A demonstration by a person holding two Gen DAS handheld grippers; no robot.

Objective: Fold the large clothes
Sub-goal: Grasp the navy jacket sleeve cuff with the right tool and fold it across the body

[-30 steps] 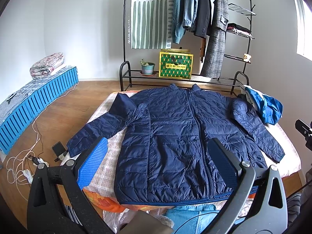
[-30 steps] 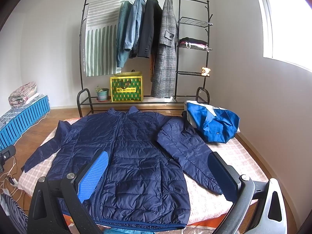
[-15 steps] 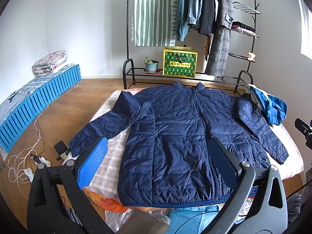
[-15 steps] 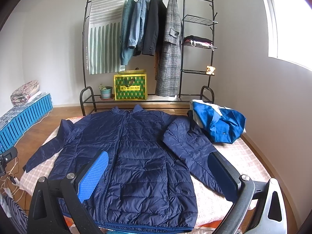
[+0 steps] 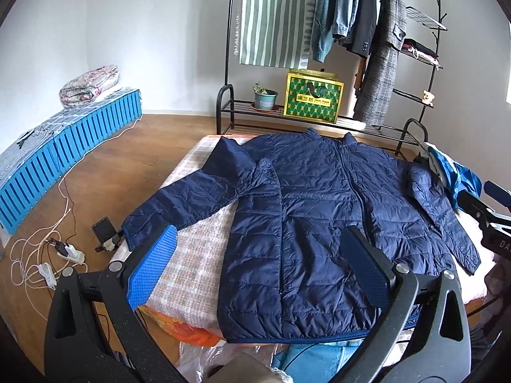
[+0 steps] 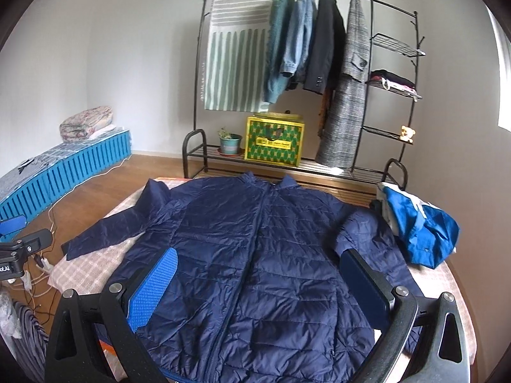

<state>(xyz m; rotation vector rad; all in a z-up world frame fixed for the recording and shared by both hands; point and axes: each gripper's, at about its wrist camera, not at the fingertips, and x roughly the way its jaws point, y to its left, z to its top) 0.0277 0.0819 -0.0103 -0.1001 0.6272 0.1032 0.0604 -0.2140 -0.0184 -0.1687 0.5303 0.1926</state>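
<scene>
A navy quilted jacket [image 5: 319, 217] [image 6: 255, 255] lies flat and zipped on the low bed [image 5: 191, 274], collar toward the clothes rack, both sleeves spread outward. My left gripper [image 5: 258, 255] hovers open above the jacket's lower left side, nothing between its blue pads [image 5: 153, 268]. My right gripper [image 6: 258, 274] hangs open over the jacket's lower middle, empty too. The left sleeve's cuff [image 5: 137, 229] reaches the bed's left edge. In the left wrist view the right gripper's body shows at the right edge.
A blue and white garment [image 6: 418, 223] is bunched at the bed's far right corner. Behind stands a clothes rack [image 6: 319, 63] with hanging coats, a green box [image 6: 274, 140] and a plant pot. A blue slatted bench [image 5: 64, 146] lines the left wall; cables [image 5: 48, 249] lie on the floor.
Both grippers have risen and tilted, so the room sits lower in view. The right gripper's view has swung left toward the jacket's middle. The jacket has not moved.
</scene>
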